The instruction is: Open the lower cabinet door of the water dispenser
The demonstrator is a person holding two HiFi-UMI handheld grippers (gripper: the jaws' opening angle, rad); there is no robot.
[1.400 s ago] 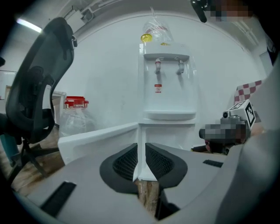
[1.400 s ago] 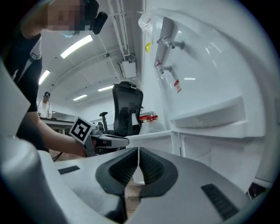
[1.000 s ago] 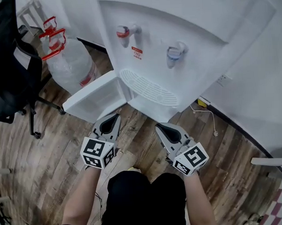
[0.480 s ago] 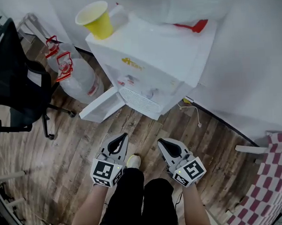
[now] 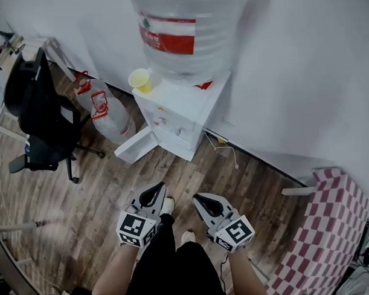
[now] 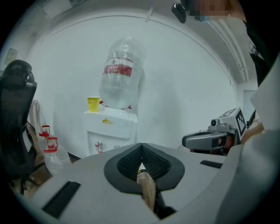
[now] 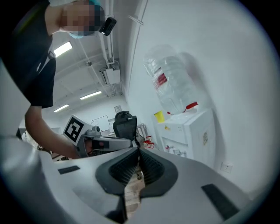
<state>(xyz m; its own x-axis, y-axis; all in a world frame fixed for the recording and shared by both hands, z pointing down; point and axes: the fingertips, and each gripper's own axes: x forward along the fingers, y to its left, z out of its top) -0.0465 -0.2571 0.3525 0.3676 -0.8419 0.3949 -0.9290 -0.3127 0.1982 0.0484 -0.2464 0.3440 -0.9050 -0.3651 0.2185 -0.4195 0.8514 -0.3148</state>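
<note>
Pinched shut, pads meeting, nothing between: left gripper. Same for right gripper, closed and empty. Both held close to the body at the near edge of the floor, well apart from the water dispenser.

Water dispenser at the far edge of the floor, back to the wall. Big bottle on top, yellow cup at the top's left corner. Lower cabinet door down at the foot of the unit, joined at its front left corner. Swung out to the left, free edge toward the spare water bottles just beside.

Judging from that: door already open, task looks done, step in hand is a clean finish.

To do it well:
- Hold both jaws closed and clear of the door. No brushing the free edge, no nudging it back toward shut.
- Stand off as now, with nothing left to grab.

If a wider opening is wanted:
- Go in low from the left with one gripper only.
- Catch the free edge or its lip, not the flat panel face.
- Pull slowly along the door's arc, not straight out.
- Mind the spare water bottles near the swing path, and the office chair further left.
- Mind the cable on the floor right of the unit when stepping in.
- Probably top-heavy with that big bottle up there, so no hard tug on the cabinet.
</note>
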